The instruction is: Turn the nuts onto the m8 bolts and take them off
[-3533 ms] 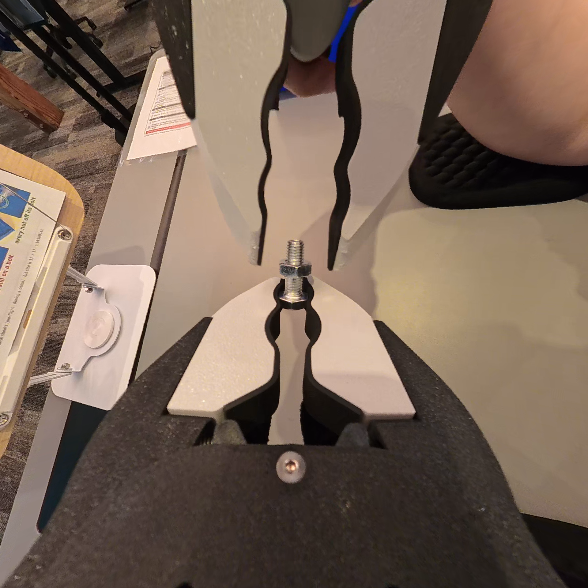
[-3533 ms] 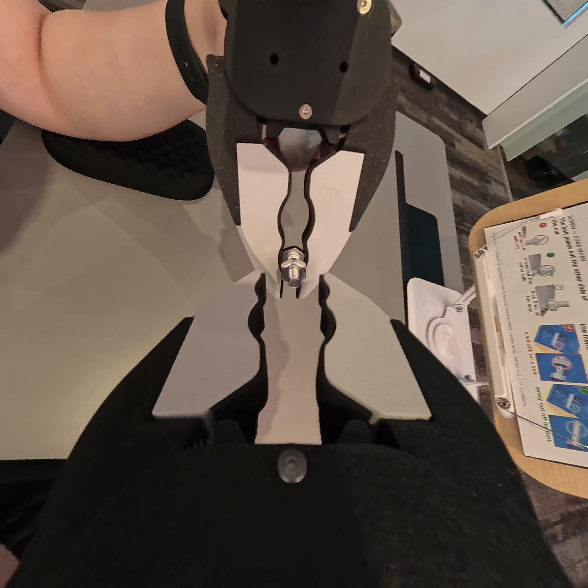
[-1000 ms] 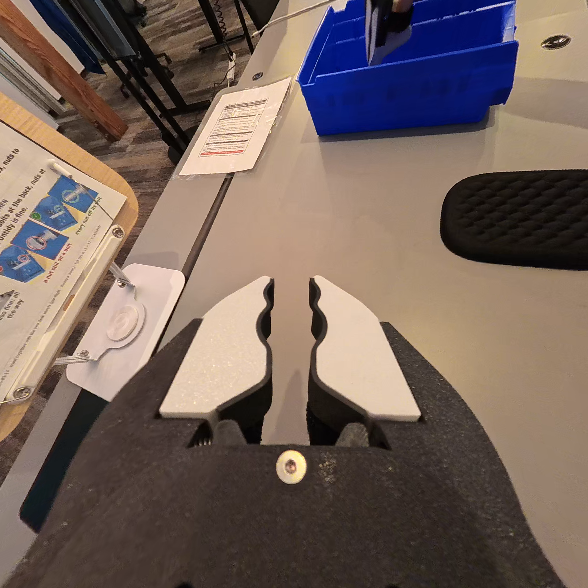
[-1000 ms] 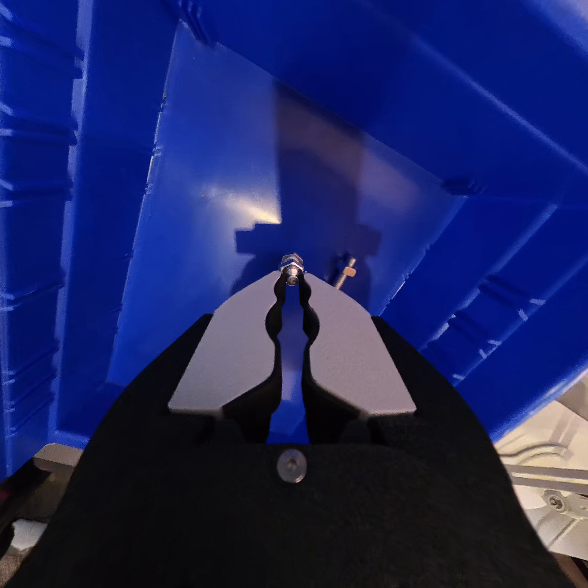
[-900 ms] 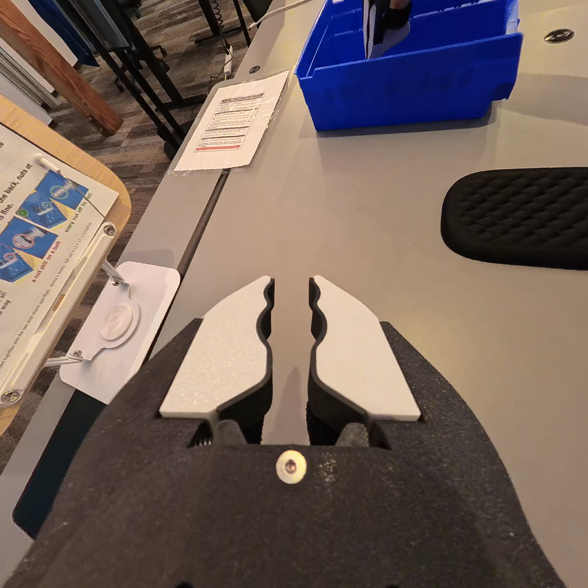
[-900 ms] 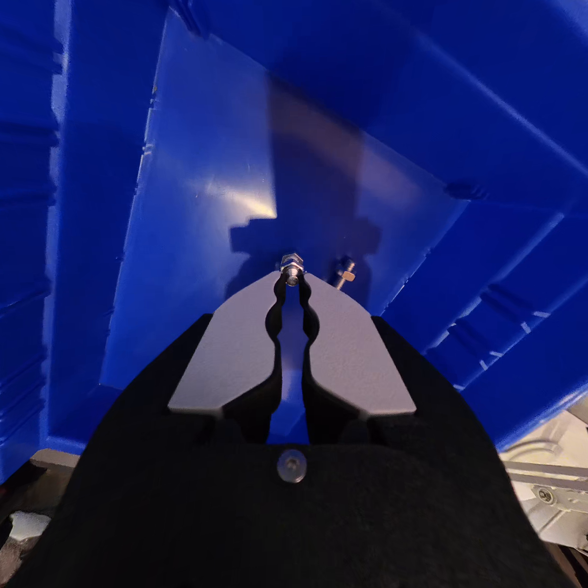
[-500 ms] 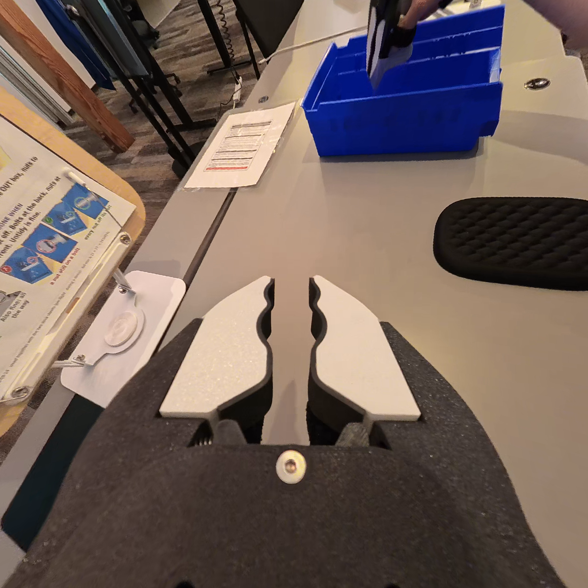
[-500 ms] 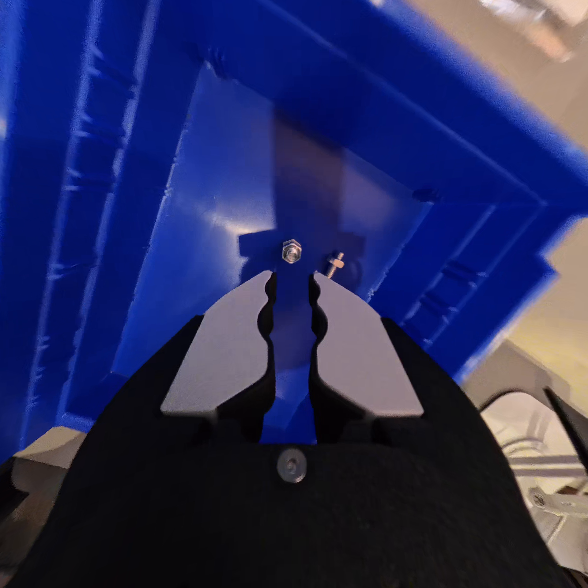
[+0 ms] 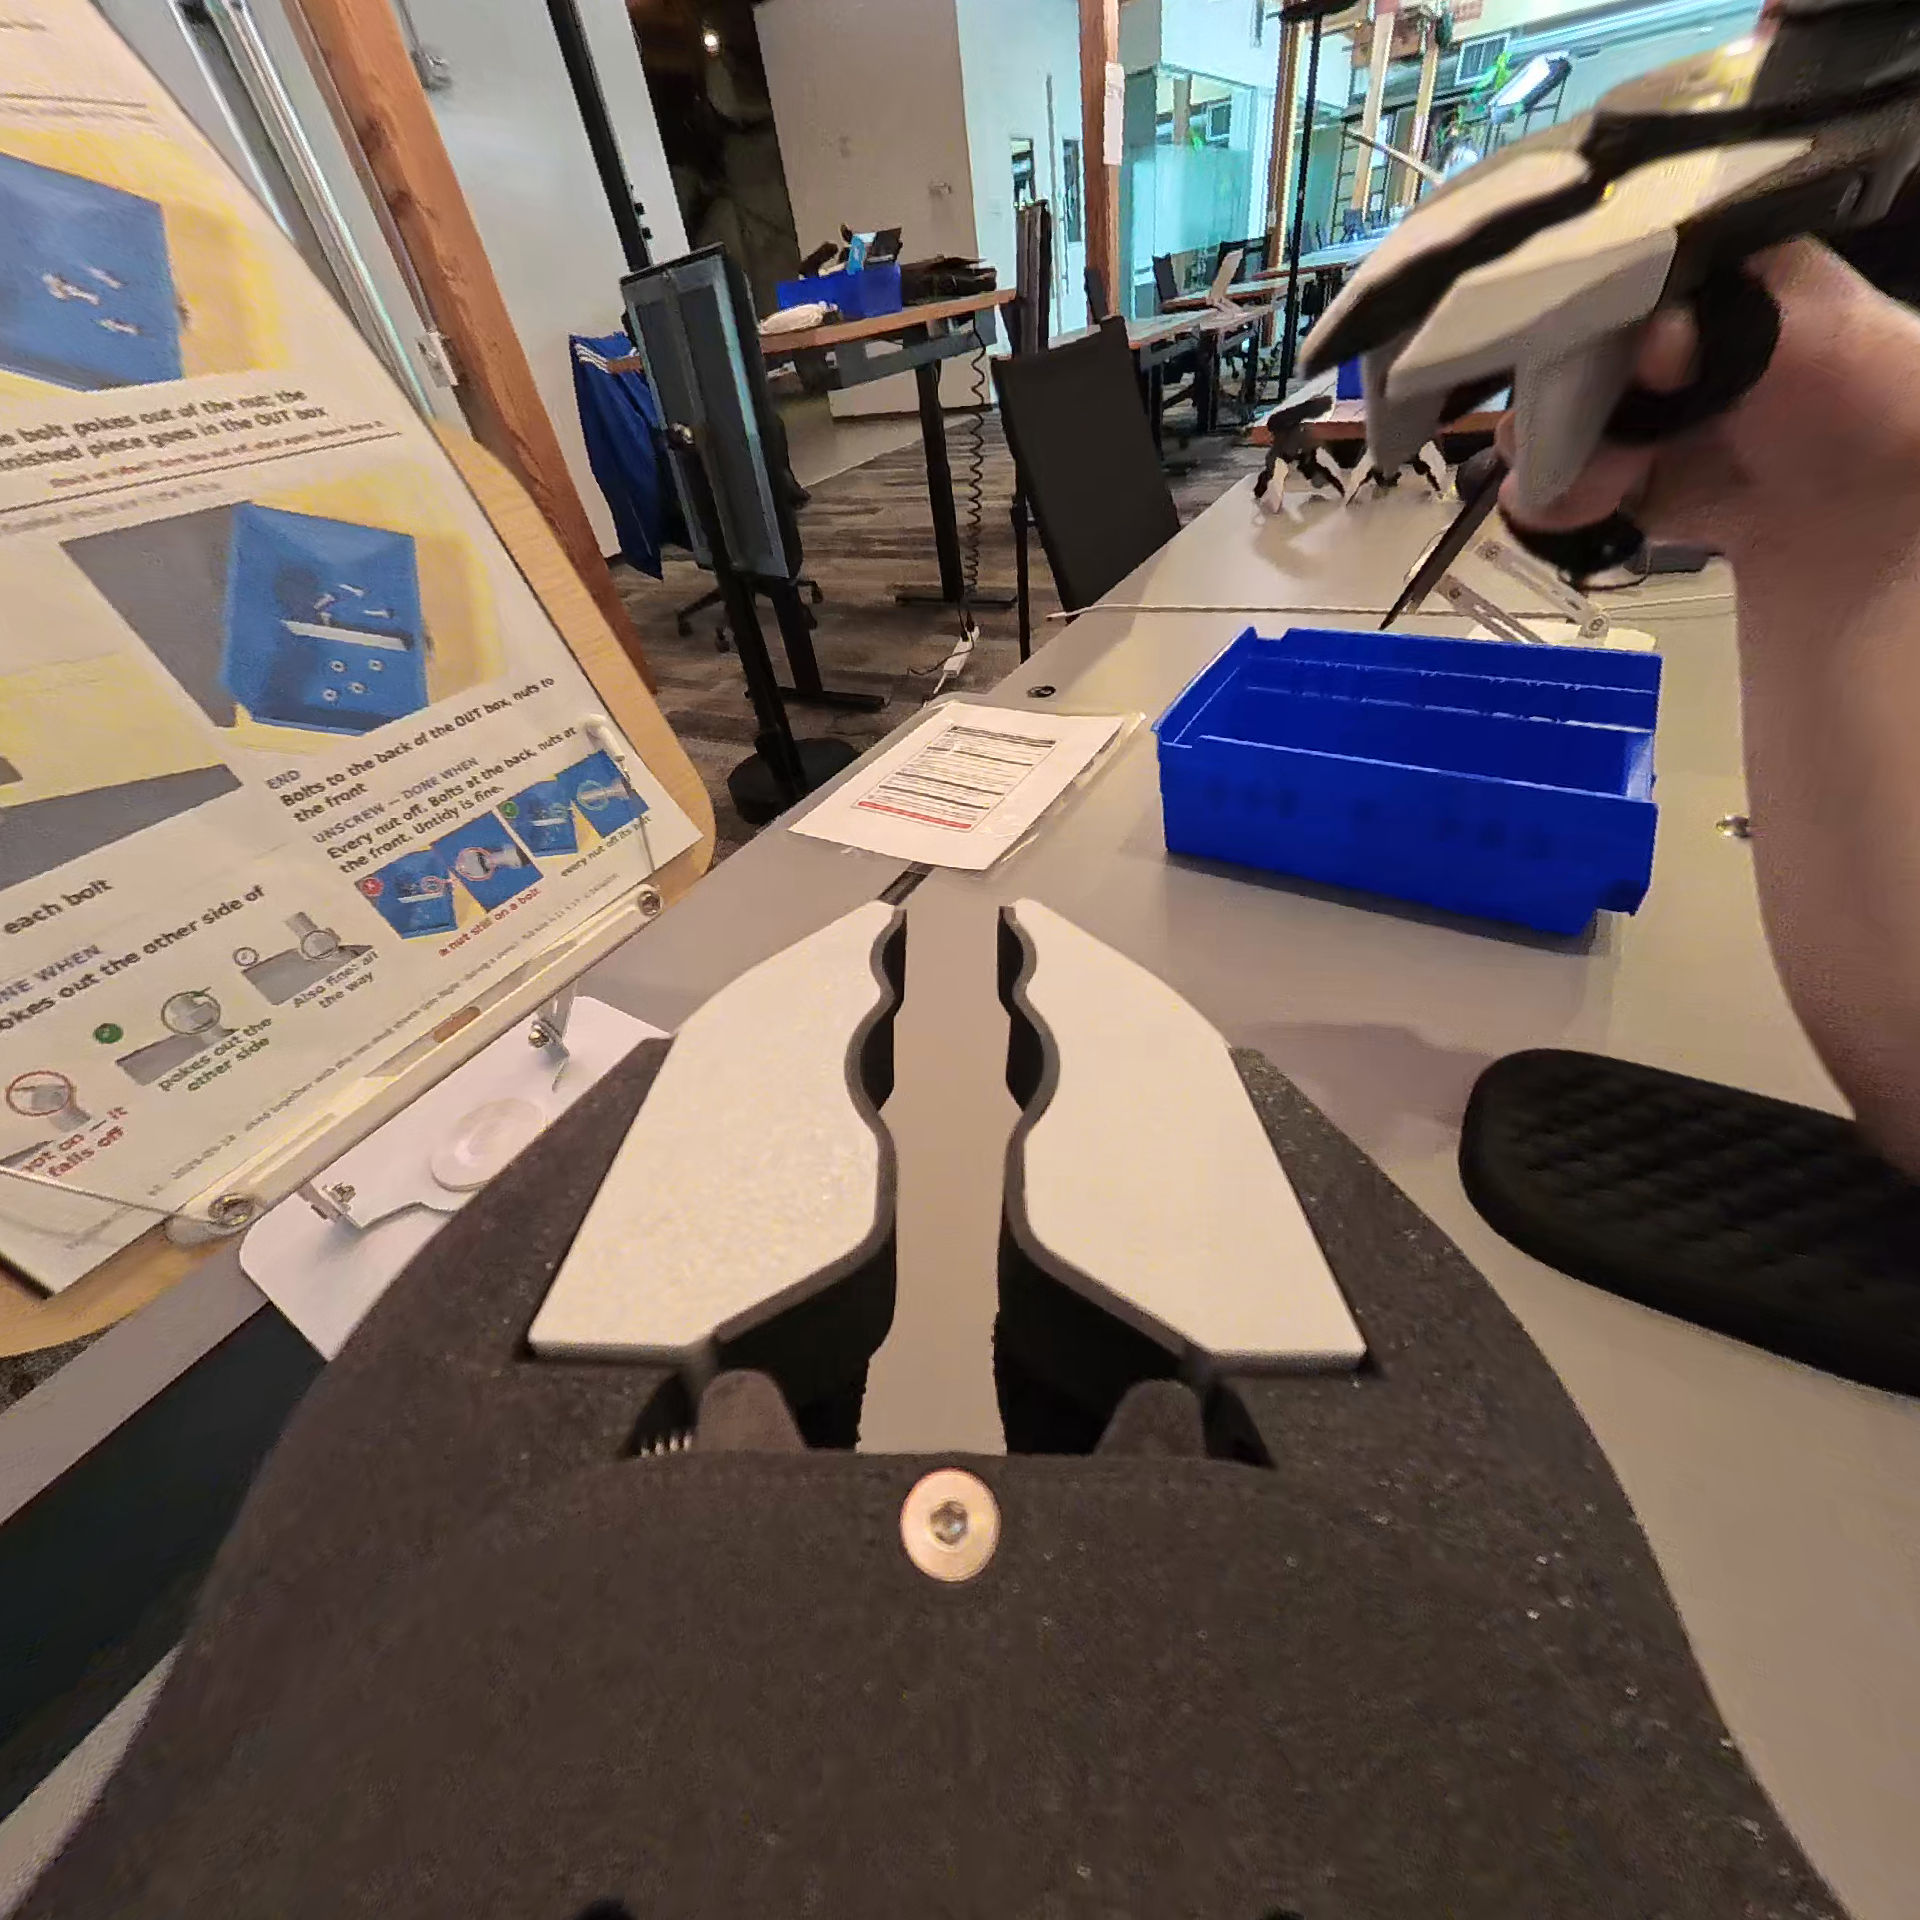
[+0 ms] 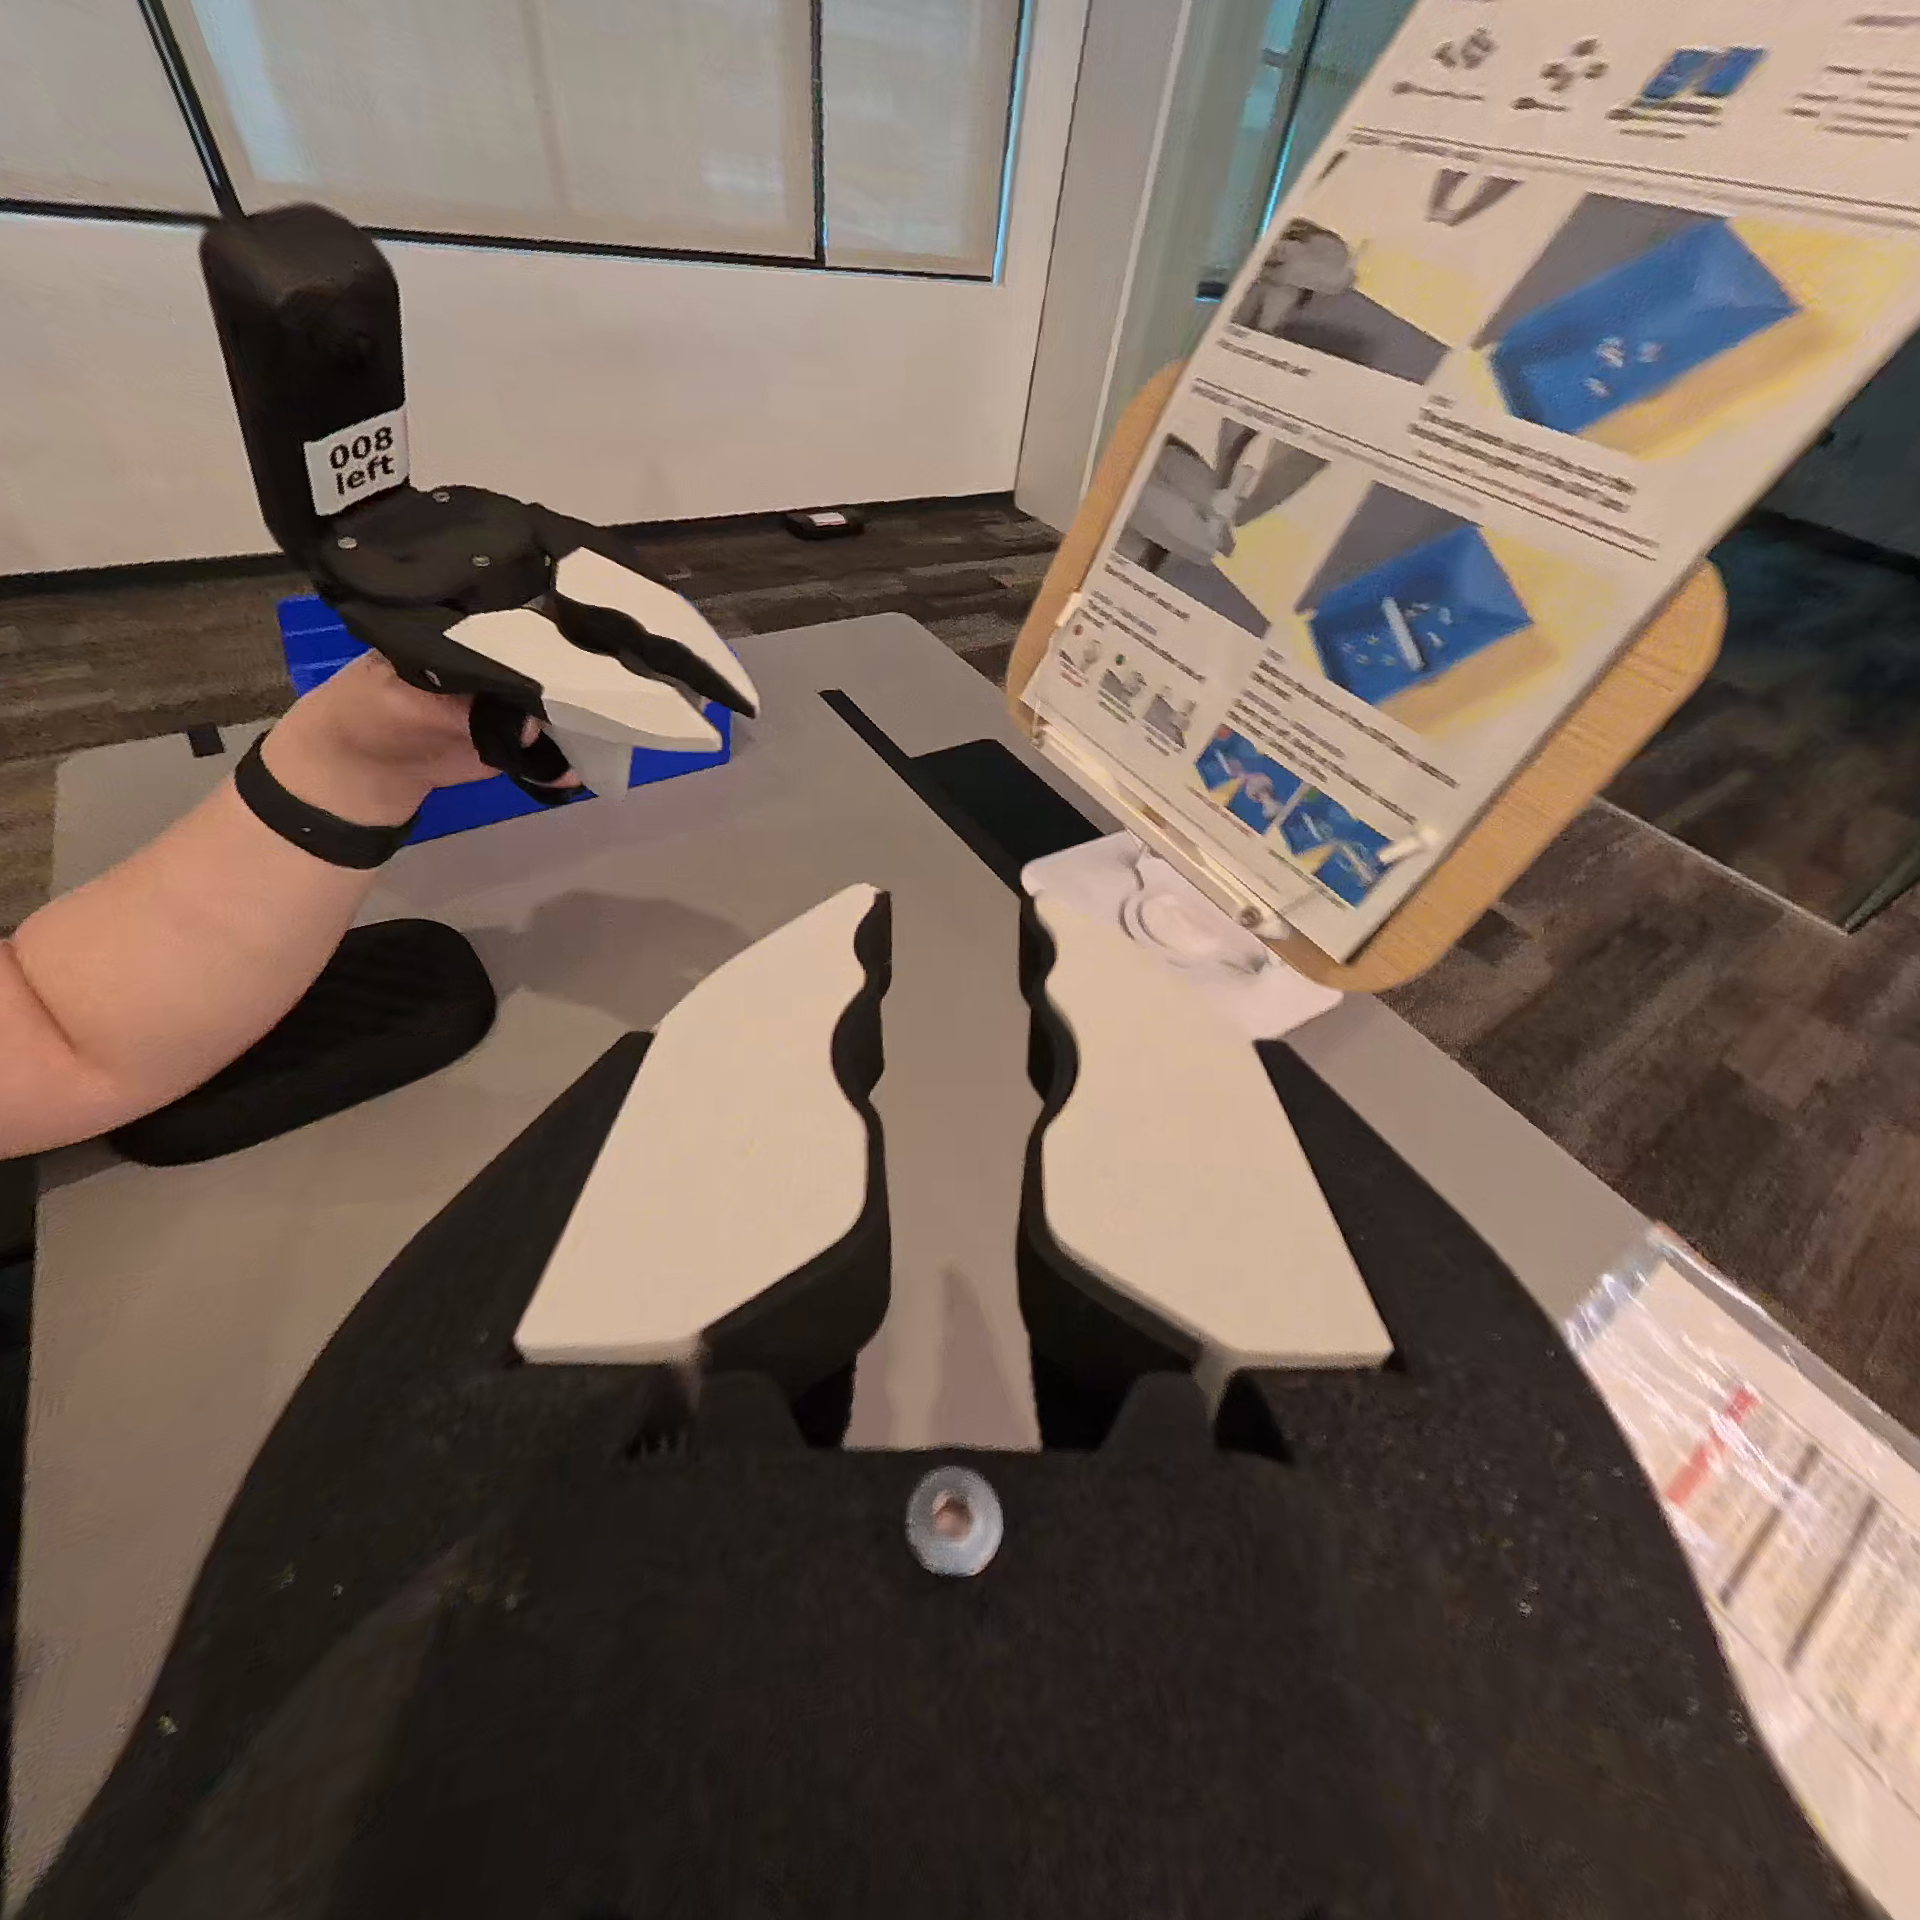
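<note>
No bolt or nut shows in either view now. My left gripper point(image 9: 948, 914) is open and empty, held above the grey table point(image 9: 1299, 997) and pointing at a blue bin point(image 9: 1403, 790) whose inside is hidden. It also shows in the right wrist view point(image 10: 732, 722), raised in a hand with a second blue bin point(image 10: 312, 639) behind it. My right gripper point(image 10: 954, 904) is open and empty above the table point(image 10: 727, 852). In the left wrist view it point(image 9: 1351, 405) is blurred, high at the upper right above the bin.
An instruction board point(image 9: 260, 727) on a white stand leans at the table's edge, and it shows in the right wrist view too point(image 10: 1455, 468). A black wrist pad point(image 9: 1704, 1195) lies under the person's forearm. A printed sheet point(image 9: 966, 779) lies beside the bin. My right fingertips sit around 20 centimeters from my left ones.
My right gripper opened and left the bolt with its nut in the blue bin, then lifted out and swung toward the board. My left gripper tilted upward, staying open and empty.
</note>
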Demonstrator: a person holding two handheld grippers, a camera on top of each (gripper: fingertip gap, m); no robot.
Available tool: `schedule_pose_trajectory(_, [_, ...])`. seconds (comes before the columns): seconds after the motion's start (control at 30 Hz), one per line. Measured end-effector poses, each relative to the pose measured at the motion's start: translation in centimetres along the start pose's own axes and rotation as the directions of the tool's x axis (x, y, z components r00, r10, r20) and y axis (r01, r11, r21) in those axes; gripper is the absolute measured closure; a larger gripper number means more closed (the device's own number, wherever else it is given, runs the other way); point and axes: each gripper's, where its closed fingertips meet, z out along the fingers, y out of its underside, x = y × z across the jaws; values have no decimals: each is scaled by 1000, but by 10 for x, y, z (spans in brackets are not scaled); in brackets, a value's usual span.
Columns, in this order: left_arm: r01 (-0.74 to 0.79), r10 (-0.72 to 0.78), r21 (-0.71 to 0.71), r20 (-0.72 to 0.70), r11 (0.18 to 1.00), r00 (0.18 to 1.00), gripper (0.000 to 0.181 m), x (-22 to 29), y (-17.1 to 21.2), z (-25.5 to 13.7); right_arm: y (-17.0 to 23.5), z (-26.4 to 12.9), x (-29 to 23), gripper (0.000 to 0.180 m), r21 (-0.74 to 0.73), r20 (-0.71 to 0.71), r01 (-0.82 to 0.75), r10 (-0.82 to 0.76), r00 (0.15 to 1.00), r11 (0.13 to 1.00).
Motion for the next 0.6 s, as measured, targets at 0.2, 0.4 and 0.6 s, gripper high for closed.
schedule_pose_trajectory(0.2, [12,-12,3,17,1000,1000,168,-9,-1,-8,35,61,-14,156,-35,42,24,-22,999,999])
schedule_pose_trajectory(0.4, [-11,8,68,46,998,999,174,-4,-28,-28,54,74,-4,156,-97,50,-27,32,998,995])
schedule_pose_trajectory(0.6, [104,-111,46,199,994,974,181,-17,-48,-100,68,68,9,156,-133,17,-38,41,999,990])
